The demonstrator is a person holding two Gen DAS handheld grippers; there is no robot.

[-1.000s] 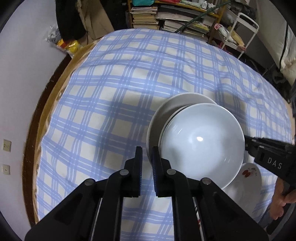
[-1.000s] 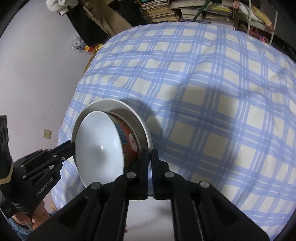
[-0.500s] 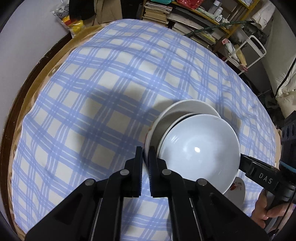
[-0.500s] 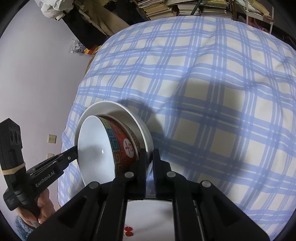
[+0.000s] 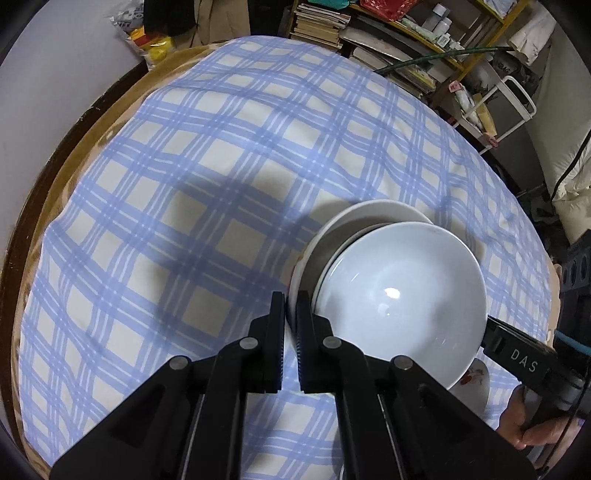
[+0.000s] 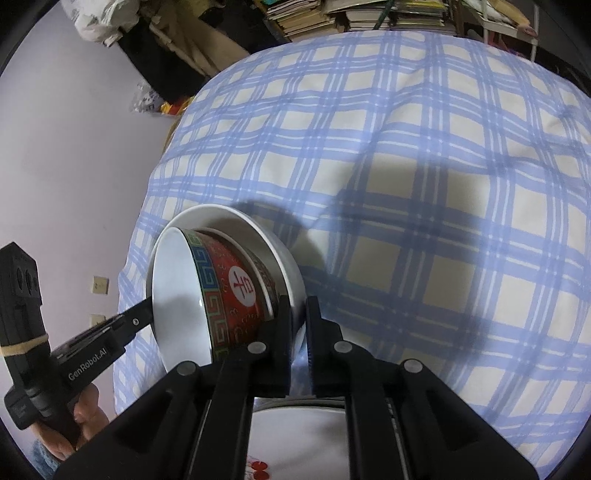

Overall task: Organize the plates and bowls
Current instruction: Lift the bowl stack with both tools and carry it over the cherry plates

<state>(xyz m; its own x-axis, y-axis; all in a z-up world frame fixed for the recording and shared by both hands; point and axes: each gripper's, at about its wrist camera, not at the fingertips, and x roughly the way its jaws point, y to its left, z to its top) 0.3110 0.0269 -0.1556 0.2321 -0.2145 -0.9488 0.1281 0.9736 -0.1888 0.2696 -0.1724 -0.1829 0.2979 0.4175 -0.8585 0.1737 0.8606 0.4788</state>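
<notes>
Two claws pinch white plate (image 5: 345, 225) rim: left claw (image 5: 290, 306), right claw (image 6: 297, 314); bowl (image 5: 402, 302) between

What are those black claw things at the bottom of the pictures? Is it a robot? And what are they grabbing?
It is not a robot. A person holds a black pinching tool, called a gripper, in each hand. Each gripper carries a small camera that looks along its two fingers, so those fingers fill the bottom of the picture.

One picture comes from the left gripper, the other from the right gripper. Each camera also sees the other gripper off to the side.

Below is a blue checked cloth, with books stacked behind it.

Both grippers are shut on the rim of a white dish, one on each side. Inside the dish sits a bowl, white inside and red with patterns outside. Under them lies a plate with a red picture.
</notes>
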